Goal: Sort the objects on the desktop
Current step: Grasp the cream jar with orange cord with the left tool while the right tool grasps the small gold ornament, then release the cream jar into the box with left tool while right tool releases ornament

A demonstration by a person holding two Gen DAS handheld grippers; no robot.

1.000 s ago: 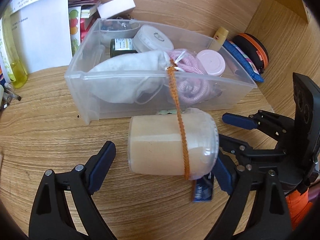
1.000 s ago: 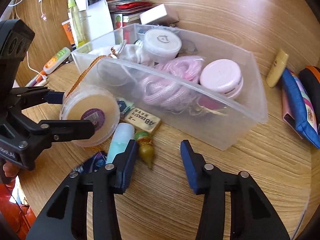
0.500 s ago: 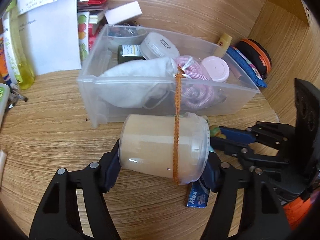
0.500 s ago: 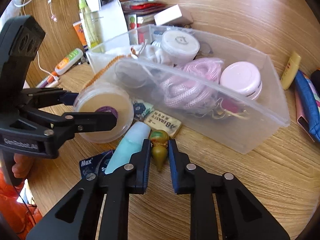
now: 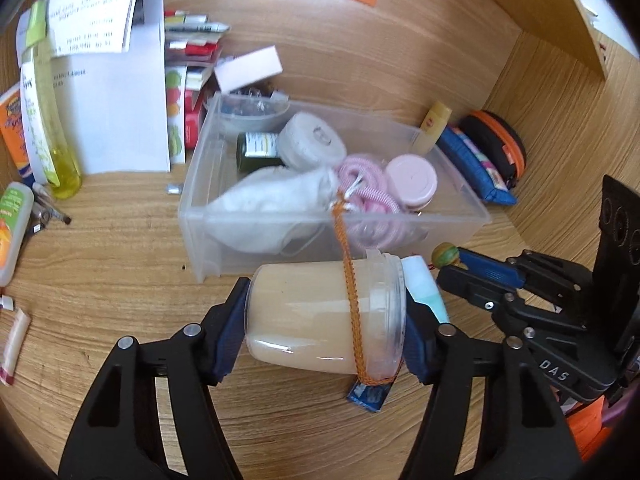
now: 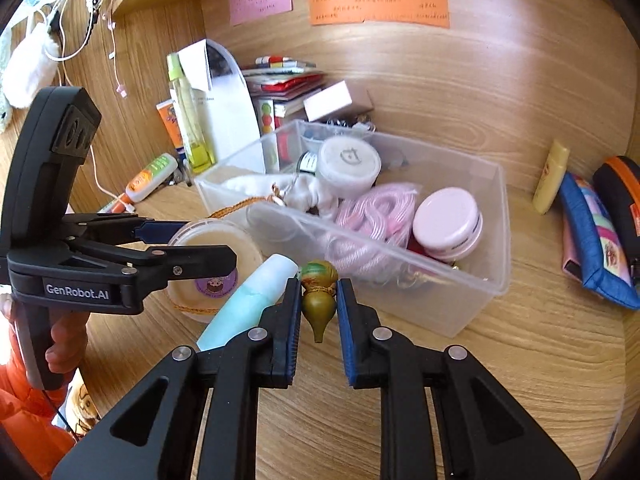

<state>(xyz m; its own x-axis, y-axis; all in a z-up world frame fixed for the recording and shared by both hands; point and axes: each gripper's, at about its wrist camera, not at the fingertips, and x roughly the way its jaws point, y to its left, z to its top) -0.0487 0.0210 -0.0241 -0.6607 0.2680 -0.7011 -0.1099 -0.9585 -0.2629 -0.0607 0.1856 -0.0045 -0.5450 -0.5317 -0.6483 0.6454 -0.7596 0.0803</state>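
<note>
My left gripper (image 5: 320,332) is shut on a clear jar of beige cream (image 5: 320,316), held on its side above the desk, with an orange cord (image 5: 348,272) looped round it. The jar (image 6: 224,248) also shows in the right wrist view. My right gripper (image 6: 318,304) is shut on a small green-gold gourd charm (image 6: 318,292), lifted just in front of the clear plastic bin (image 6: 472,288). The bin (image 5: 200,240) holds a white pouch, pink cord, a pink jar and a white round tin. A pale teal tube (image 6: 244,300) lies beside the charm.
Papers and a yellow-green bottle (image 5: 48,136) stand at the back left. A blue pencil case (image 6: 592,240), a black-orange pouch (image 5: 496,148) and a yellow tube (image 6: 552,176) lie right of the bin. A blue packet (image 5: 368,394) lies under the jar.
Both grippers closed: the left on the jar, the right on the gourd charm. Both objects have since been lifted off the desk, toward the bin.
</note>
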